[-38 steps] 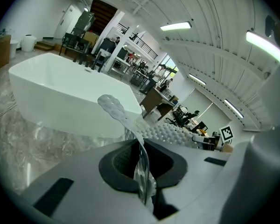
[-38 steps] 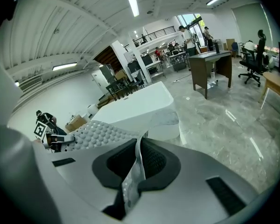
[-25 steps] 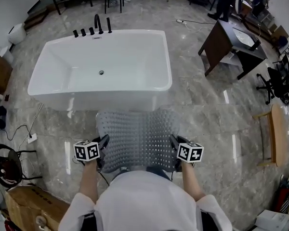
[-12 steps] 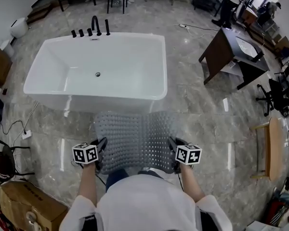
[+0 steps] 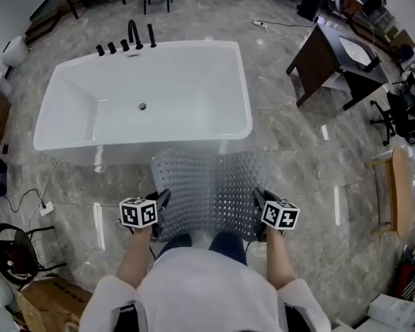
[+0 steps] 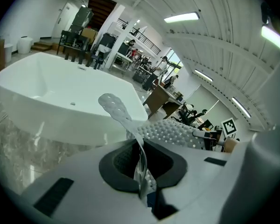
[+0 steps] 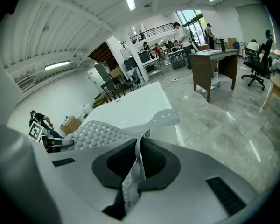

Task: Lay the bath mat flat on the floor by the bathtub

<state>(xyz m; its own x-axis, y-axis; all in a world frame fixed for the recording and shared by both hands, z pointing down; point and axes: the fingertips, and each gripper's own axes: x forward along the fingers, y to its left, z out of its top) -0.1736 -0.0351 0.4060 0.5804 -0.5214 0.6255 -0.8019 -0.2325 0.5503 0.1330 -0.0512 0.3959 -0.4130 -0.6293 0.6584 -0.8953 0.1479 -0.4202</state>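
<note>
The way ahead is closed off by the white bathtub [image 5: 142,95], with the bath mat [image 5: 207,185] spread just before its near wall. To the right, open floor [image 5: 297,164] is bounded by a dark desk [image 5: 328,57] and a wooden chair [image 5: 400,192]. To the left, passage is narrowed by a floor socket [image 5: 46,207] and a cardboard box [image 5: 45,299].

the near edge of the bath mat [image 5: 209,185] is hidden behind the person's knees [image 5: 225,243] and torso [image 5: 204,289]. in the head view the marker cubes [image 5: 139,212] cover most of the left gripper [image 5: 162,200] and the right gripper [image 5: 258,199]. whether the mat's far edge touches the bathtub [image 5: 235,126] cannot be told. the cardboard box [image 5: 41,299] is cut off at the bottom edge.
</note>
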